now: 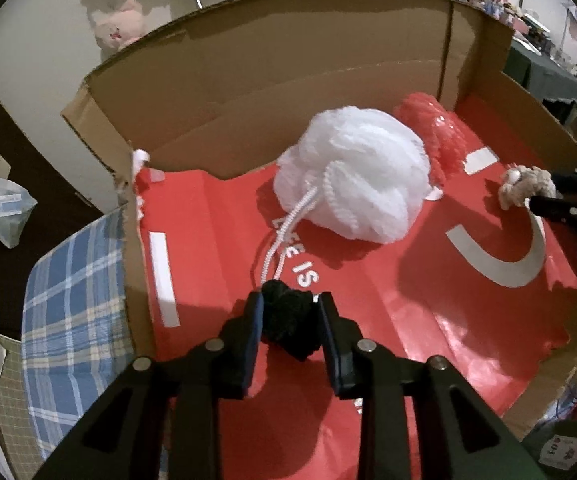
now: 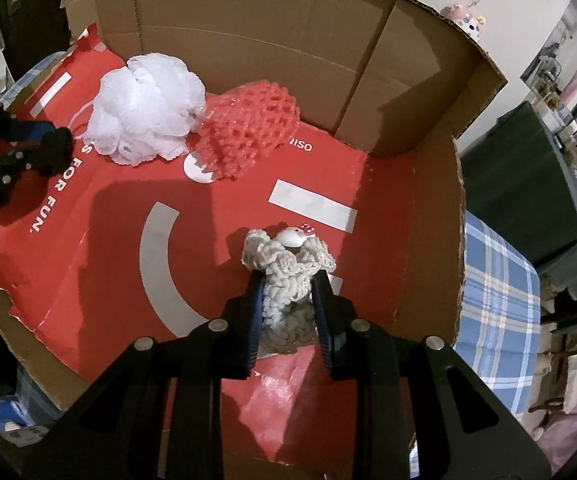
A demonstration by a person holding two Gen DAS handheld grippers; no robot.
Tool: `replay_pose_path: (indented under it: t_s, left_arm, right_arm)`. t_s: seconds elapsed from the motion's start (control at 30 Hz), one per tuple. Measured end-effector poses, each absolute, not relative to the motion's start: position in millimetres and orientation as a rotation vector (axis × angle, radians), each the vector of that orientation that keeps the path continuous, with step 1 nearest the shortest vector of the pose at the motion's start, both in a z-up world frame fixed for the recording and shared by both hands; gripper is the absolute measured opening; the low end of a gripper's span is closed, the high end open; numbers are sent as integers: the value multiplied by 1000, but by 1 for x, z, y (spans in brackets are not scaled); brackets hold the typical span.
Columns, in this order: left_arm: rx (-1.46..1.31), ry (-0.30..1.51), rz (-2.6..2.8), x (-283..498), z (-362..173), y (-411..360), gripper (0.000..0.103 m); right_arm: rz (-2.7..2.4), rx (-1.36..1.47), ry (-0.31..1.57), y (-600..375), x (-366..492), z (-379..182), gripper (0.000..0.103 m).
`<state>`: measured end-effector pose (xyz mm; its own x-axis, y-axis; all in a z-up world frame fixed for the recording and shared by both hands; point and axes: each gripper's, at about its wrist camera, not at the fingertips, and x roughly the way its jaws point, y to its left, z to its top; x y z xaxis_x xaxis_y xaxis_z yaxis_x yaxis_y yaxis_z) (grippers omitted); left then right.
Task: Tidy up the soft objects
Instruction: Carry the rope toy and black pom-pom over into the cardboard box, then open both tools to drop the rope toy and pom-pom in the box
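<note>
My left gripper is shut on a black fuzzy soft object and holds it over the red-lined floor of the cardboard box. My right gripper is shut on a beige knitted soft object with a small white charm, low inside the box. A white mesh bath pouf with a white cord lies in the box beside a pink mesh pouf. Both poufs show in the right wrist view, the white pouf and the pink pouf. The left gripper shows at the left there.
A red printed bag lines the box floor. A blue plaid cloth lies under the box, also in the right wrist view. A pink plush toy sits on the floor beyond the box. A plastic bag lies left.
</note>
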<state>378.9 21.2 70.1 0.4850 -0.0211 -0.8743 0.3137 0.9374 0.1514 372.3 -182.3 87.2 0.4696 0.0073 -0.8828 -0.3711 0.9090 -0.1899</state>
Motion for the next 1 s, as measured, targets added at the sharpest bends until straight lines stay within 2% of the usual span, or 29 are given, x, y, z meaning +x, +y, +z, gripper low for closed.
replay_pose_path:
  t_s: [0.07, 0.17, 0.23, 0.43, 0.5, 0.57, 0.6, 0.63, 0.9, 1.0]
  left_arm:
    - [288, 1051, -211, 380, 70, 24, 37]
    - [276, 1037, -214, 379, 73, 26, 51]
    - [275, 1018, -216, 377, 75, 23, 63]
    - [263, 986, -237, 372, 87, 24, 77]
    - [263, 976, -237, 368, 90, 24, 77]
    - [260, 972, -242, 366, 91, 25, 77]
    - [260, 970, -242, 362, 93, 21, 78]
    - [260, 968, -244, 361, 94, 20, 78]
    - [242, 932, -253, 349, 105, 20, 78]
    - [211, 886, -252, 332, 122, 22, 90]
  right_arm:
    - [240, -373, 1067, -183, 373, 87, 23]
    - [238, -361, 1076, -185, 375, 87, 24]
    - [238, -353, 1078, -187, 376, 88, 24]
    - [244, -320, 1085, -193, 380, 86, 26]
    - [250, -298, 1088, -195, 380, 87, 27]
    - [251, -293, 1087, -195, 381, 87, 37]
    - [250, -296, 1078, -195, 380, 89, 60]
    - [246, -300, 1062, -195, 378, 91, 74]
    - [246, -293, 985, -194, 363, 118, 74]
    - [244, -267, 919, -197, 342, 144, 74]
